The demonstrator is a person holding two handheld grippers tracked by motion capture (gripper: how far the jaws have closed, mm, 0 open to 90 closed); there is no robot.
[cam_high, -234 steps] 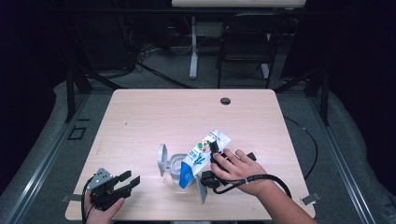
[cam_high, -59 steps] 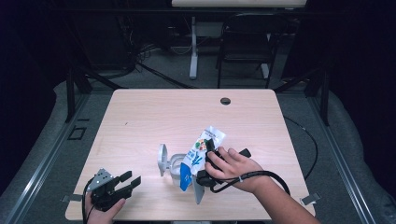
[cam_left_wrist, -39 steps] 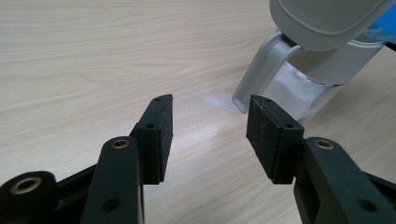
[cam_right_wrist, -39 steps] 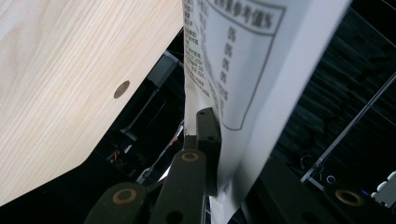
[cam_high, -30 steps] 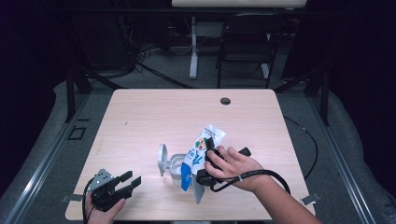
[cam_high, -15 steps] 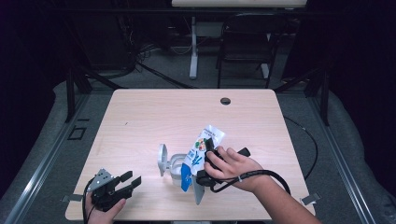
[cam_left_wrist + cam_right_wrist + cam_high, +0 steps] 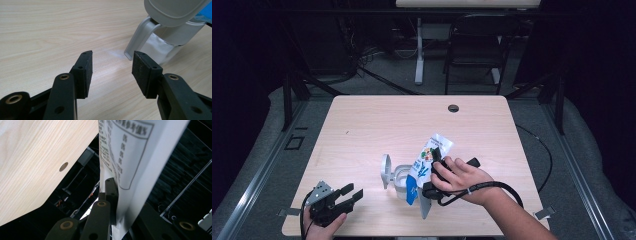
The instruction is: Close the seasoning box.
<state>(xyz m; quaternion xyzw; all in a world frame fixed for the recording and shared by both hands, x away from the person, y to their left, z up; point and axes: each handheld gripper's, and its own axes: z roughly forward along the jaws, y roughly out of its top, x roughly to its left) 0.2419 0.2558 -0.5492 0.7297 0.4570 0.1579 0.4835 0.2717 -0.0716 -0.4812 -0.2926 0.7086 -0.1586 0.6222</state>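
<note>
We see the right gripper [image 7: 435, 162] clenched on a printed pouch [image 7: 428, 160], its black jaws pressing the white back panel from both sides in the right gripper view [image 7: 130, 157]; the right hand [image 7: 459, 176] holds it over the near middle of the wooden table [image 7: 377, 125]; the pouch is tilted, its upper end pointing away and to the right, its blue lower end down at the mouth of a white container [image 7: 401, 179]; that container stands on the table with its hinged lid [image 7: 385, 170] flipped up on its left side; the left gripper [image 7: 348, 196] rests at the table's near left corner in the left hand [image 7: 319, 222], well apart from the container; its jaws stand released, with bare tabletop between the pads [image 7: 85, 72]; beyond them we make out the container's grey lid [image 7: 172, 11] and wall [image 7: 160, 47]
</note>
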